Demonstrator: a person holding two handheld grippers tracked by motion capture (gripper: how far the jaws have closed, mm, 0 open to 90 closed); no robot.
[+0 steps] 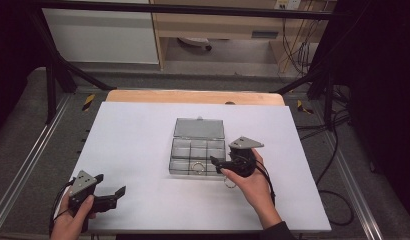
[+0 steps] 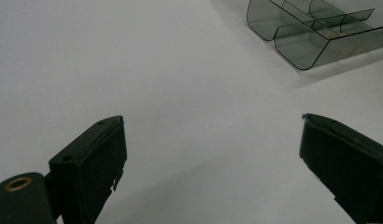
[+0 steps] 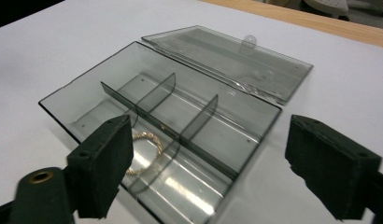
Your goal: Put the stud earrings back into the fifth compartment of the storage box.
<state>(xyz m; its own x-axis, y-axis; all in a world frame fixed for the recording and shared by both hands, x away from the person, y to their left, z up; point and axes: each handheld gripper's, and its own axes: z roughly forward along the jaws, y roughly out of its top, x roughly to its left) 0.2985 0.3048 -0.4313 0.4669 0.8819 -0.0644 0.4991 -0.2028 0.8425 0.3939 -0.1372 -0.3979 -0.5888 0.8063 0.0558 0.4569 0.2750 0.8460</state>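
At the left side of the high view, the person's left hand (image 1: pixel 73 217) holds the left tool (image 1: pixel 113 195) low over the white desk (image 1: pixel 133 150), near its front left corner. Its jaws stand wide apart and hold nothing; in the left gripper view they rise from the bottom with only bare white desk between them. A grey three-cornered plate (image 1: pixel 84 180) sits on top of this tool. It is well apart from the box, which the left gripper view shows only as a corner at the upper right. Near the middle of the desk lies the clear grey plastic box (image 1: pixel 198 156), open, with its lid (image 1: pixel 199 128) folded back flat on the desk on the far side. Thin walls divide the box into 6 compartments, in 2 rows of 3. In the near row, in the middle compartment as the high view shows it, lies a small gold ring of twisted wire or chain (image 3: pixel 145 151). A 2nd small ring-like thing (image 1: pixel 230 183) lies on the desk just in front of the box, beside the right hand, but it is too small to tell what it is. At the right, the person's right hand (image 1: pixel 250 182) holds the right tool (image 1: pixel 216 165) at the near right corner of the box, pointing to the left. Its jaws are also apart and empty; in the right gripper view the left jaw stands in front of the compartment with the gold ring and the right jaw is over the desk outside the box.
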